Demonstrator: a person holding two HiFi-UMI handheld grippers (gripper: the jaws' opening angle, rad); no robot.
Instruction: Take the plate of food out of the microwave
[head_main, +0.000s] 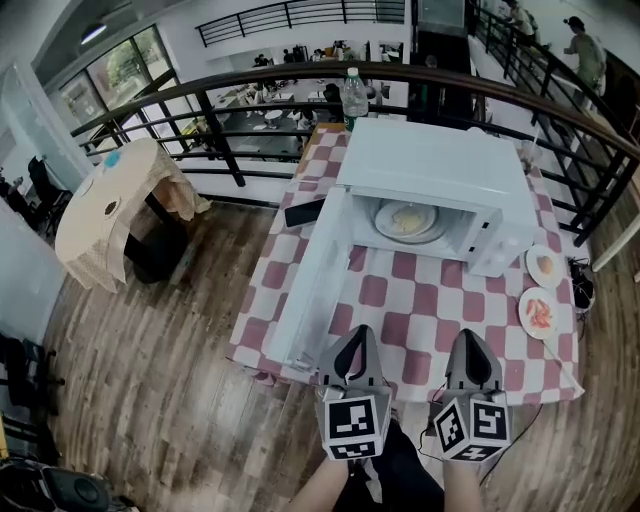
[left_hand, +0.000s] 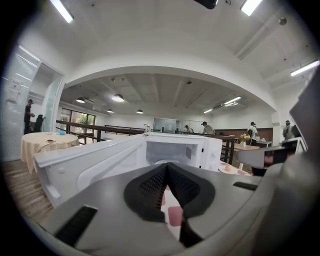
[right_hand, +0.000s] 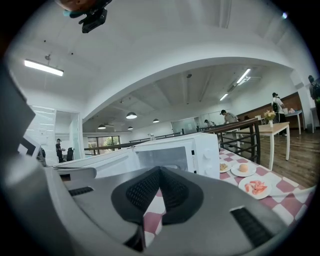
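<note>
A white microwave (head_main: 430, 165) stands on the checked table with its door (head_main: 310, 280) swung wide open to the left. Inside, a white plate of pale food (head_main: 410, 220) rests on the turntable. My left gripper (head_main: 362, 345) and right gripper (head_main: 472, 350) hover side by side over the table's near edge, well short of the oven. Both are shut with nothing between the jaws. The left gripper view looks past the closed left gripper (left_hand: 166, 167) into the open microwave (left_hand: 172, 150). Beyond the closed right gripper (right_hand: 160, 172), the right gripper view shows the microwave (right_hand: 170, 152).
Two small plates of food (head_main: 543, 265) (head_main: 540, 312) lie at the table's right edge. A water bottle (head_main: 353, 97) stands behind the microwave and a dark flat object (head_main: 303, 212) lies left of it. A curved railing (head_main: 200, 100) runs behind; a draped round table (head_main: 115, 205) stands at left.
</note>
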